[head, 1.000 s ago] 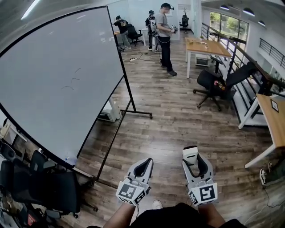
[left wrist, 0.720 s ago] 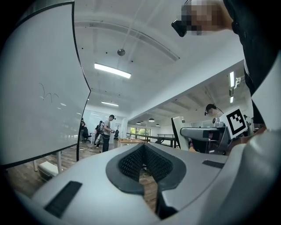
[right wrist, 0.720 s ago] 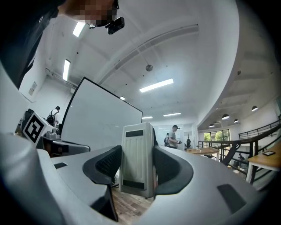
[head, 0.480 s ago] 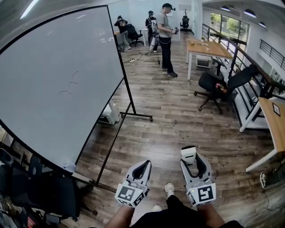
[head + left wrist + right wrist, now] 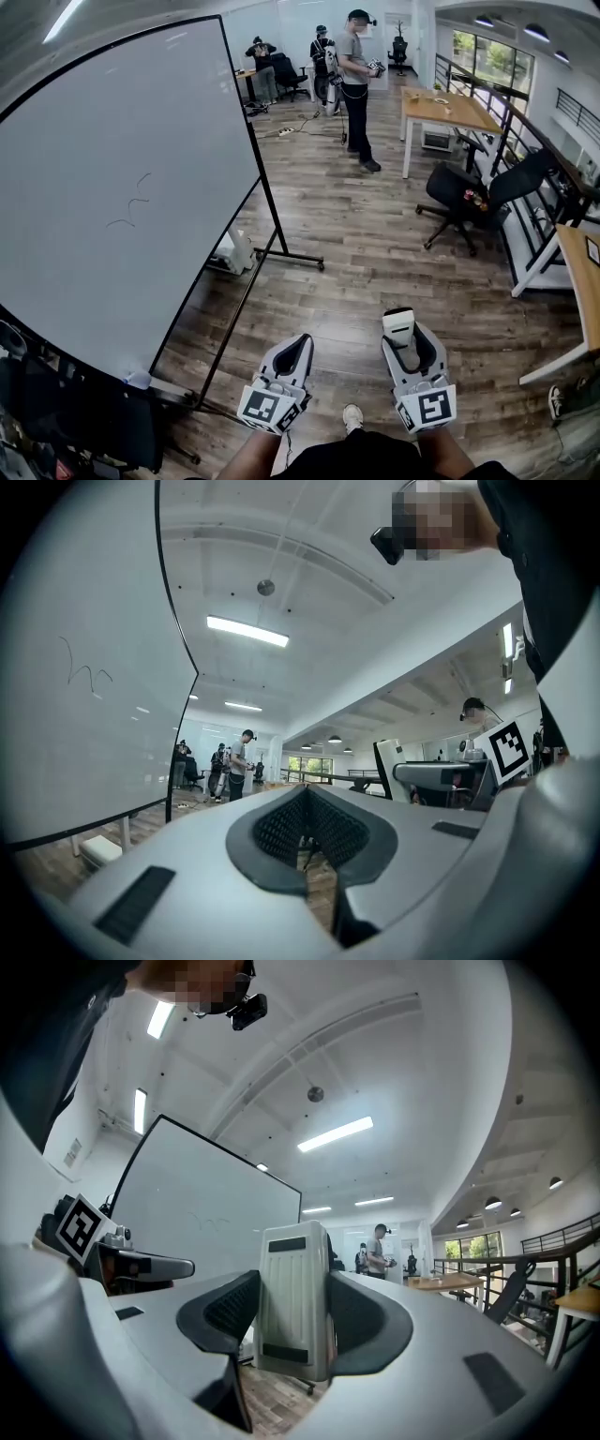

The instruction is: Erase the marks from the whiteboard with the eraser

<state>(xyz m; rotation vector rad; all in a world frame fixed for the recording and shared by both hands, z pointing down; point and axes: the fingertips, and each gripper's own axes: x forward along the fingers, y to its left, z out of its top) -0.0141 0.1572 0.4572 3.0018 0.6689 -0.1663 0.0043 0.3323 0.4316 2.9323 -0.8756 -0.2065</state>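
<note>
One large whiteboard (image 5: 122, 141) on its stand fills the left of the head view, well apart from our grippers, which we hold low in front of us. Our left gripper (image 5: 305, 803) is pressed together with nothing in it; our right gripper (image 5: 401, 330) pinches the white eraser (image 5: 293, 1312). A few thin marks (image 5: 131, 208) sit near the board's middle.
</note>
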